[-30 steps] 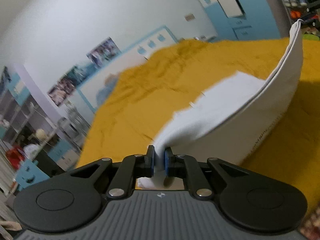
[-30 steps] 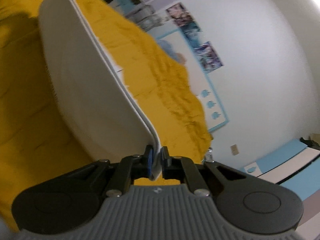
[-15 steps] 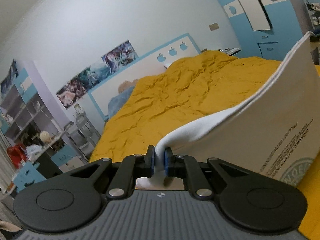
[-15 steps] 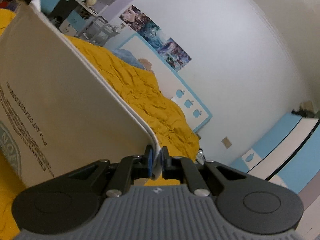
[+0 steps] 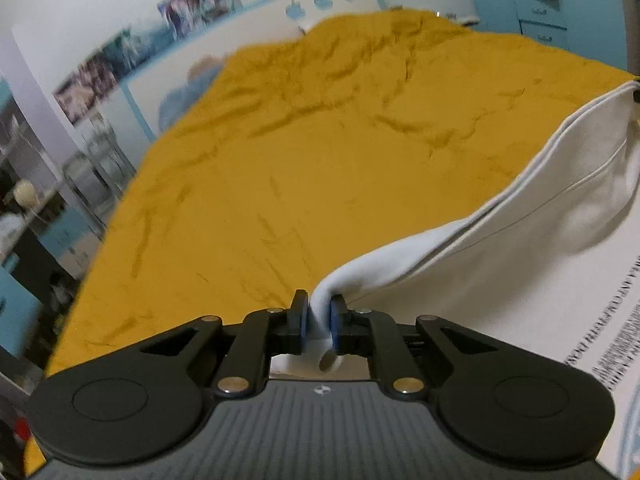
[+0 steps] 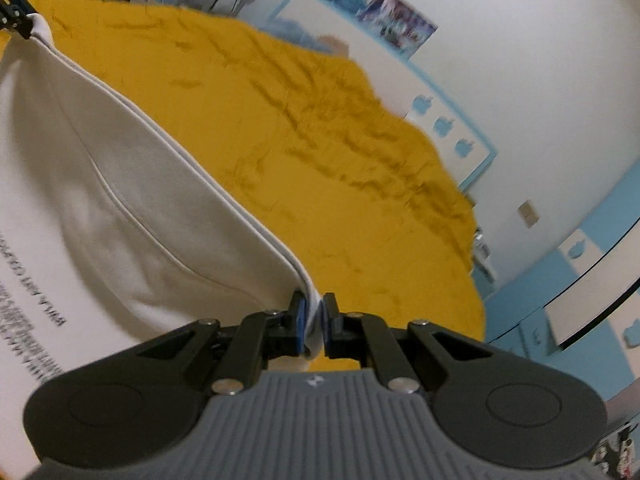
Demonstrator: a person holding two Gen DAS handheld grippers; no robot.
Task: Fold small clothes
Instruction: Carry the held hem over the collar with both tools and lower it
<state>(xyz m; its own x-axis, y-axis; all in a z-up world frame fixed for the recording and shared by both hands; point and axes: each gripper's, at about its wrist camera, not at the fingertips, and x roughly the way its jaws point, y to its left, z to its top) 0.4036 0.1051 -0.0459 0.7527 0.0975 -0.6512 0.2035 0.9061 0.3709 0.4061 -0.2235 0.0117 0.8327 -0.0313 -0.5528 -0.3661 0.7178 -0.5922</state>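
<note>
Garment [image 5: 500, 256] edge stretched between left gripper [image 5: 319, 316], right gripper [image 6: 314, 320], both clamped; bedspread [image 5: 320, 160] beyond.

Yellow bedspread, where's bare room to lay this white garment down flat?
The mustard-yellow bedspread lies bare, only wrinkled, from the white printed garment up to the blue-trimmed headboard. It is crowded beyond the bed's left edge, at the cluttered shelves. Both the left gripper and right gripper clamp the garment.
</note>
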